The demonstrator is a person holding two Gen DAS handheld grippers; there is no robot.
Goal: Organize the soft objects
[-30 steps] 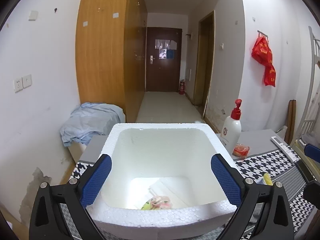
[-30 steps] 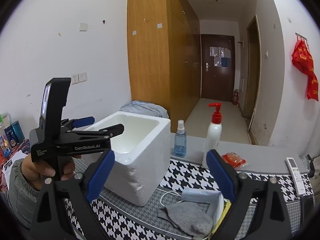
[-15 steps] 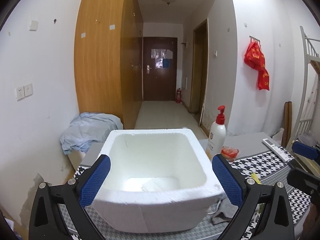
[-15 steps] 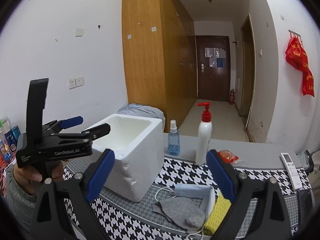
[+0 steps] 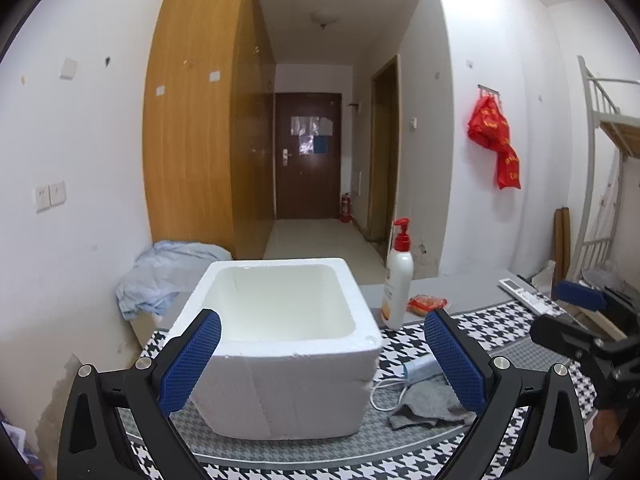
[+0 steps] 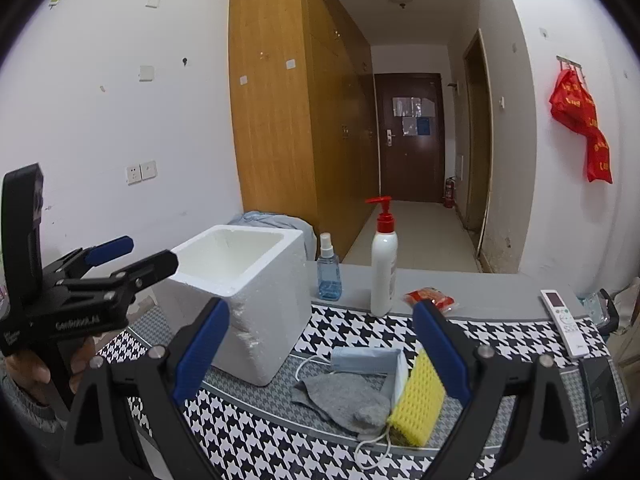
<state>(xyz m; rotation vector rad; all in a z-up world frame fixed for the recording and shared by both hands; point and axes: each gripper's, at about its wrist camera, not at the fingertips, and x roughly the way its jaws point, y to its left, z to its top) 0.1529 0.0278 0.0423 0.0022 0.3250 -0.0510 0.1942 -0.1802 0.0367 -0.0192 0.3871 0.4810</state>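
The right gripper (image 6: 320, 344) is held with its jaws spread wide and nothing between them, level above the houndstooth table cover (image 6: 500, 332). The soft objects lie directly ahead of and below it, slightly toward its right finger: a grey knit cloth (image 6: 344, 398) flat on the cover, a yellow sponge (image 6: 418, 398) touching the cloth's right edge and leaning against a folded light-blue face mask (image 6: 366, 360), whose white ear loops trail onto the cover. The sponge's long axis runs roughly away from the tool, tilted up at its far end. The white foam box (image 6: 240, 292), open at the top, stands ahead of the right gripper's left finger and just beside the pile. The left gripper (image 5: 320, 364) is likewise wide open and empty; from its own view the foam box sits squarely ahead between its fingers, with the grey cloth and mask partly hidden behind its right finger. The right gripper is judged the nearer tool for the next pick, since the pile lies on its side of the box. A descent forward and down onto the sponge or cloth appears to be required, followed by a transfer leftward over the box rim. A pump bottle (image 6: 383, 264), a blue spray bottle (image 6: 329, 276) and a remote control (image 6: 564, 322) stand beyond the pile and are not soft items.
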